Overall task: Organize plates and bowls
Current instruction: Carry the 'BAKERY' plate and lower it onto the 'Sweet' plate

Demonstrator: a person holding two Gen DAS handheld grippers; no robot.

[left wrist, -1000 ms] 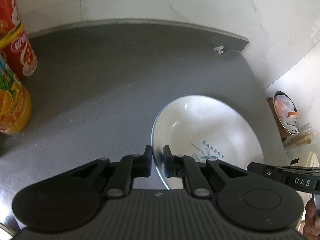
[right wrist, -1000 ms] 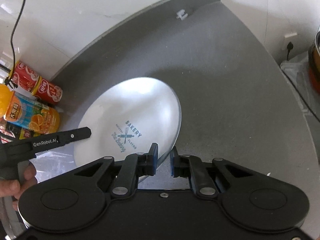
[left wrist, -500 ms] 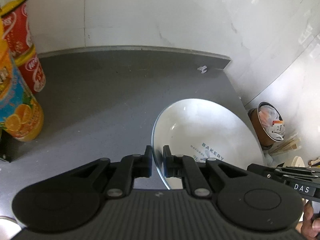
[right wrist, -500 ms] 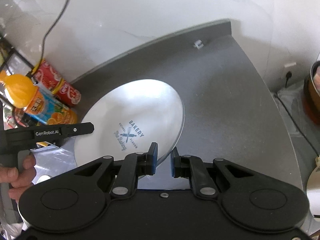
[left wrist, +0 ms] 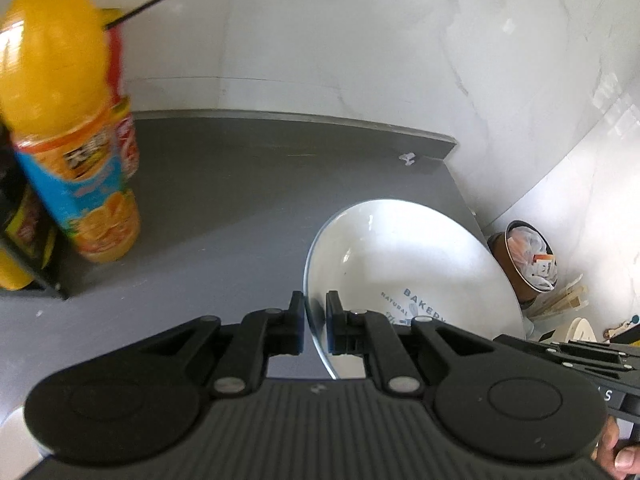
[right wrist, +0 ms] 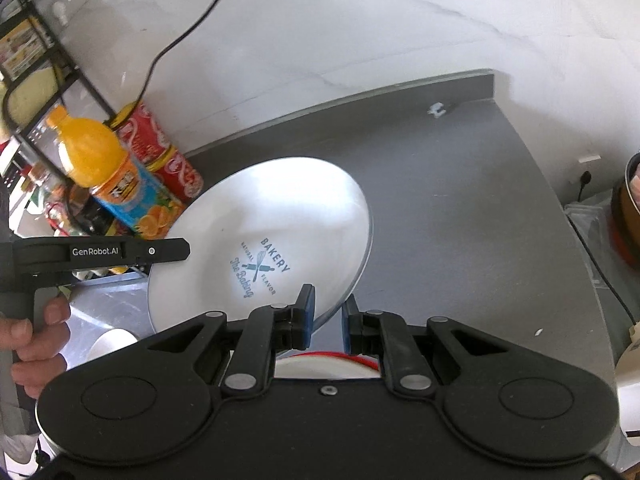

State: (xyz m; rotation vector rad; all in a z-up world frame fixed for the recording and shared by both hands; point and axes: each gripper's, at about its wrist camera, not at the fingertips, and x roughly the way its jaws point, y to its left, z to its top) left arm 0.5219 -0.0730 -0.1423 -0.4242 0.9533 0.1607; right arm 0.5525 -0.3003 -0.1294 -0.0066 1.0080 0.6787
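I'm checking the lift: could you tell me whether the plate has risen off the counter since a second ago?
Yes. The plate, gripped at its rim by both grippers, now sits higher: the counter looks farther below, and more wall shows above it.

Each wrist view looks forward and down along its tool from close range; both share the plate (left wrist: pixel 412 264) (right wrist: pixel 272 220), grey bench (left wrist: pixel 224 200) (right wrist: pixel 460 200) and bottle (left wrist: pixel 68 120) (right wrist: pixel 116 184).

Bright daylight glares off the white plate (right wrist: pixel 280 216) and marble wall (left wrist: pixel 360 60), the orange juice bottle (left wrist: pixel 68 120) is motion-blurred, and fisheye distortion bends the grey countertop (right wrist: pixel 460 200) edges.
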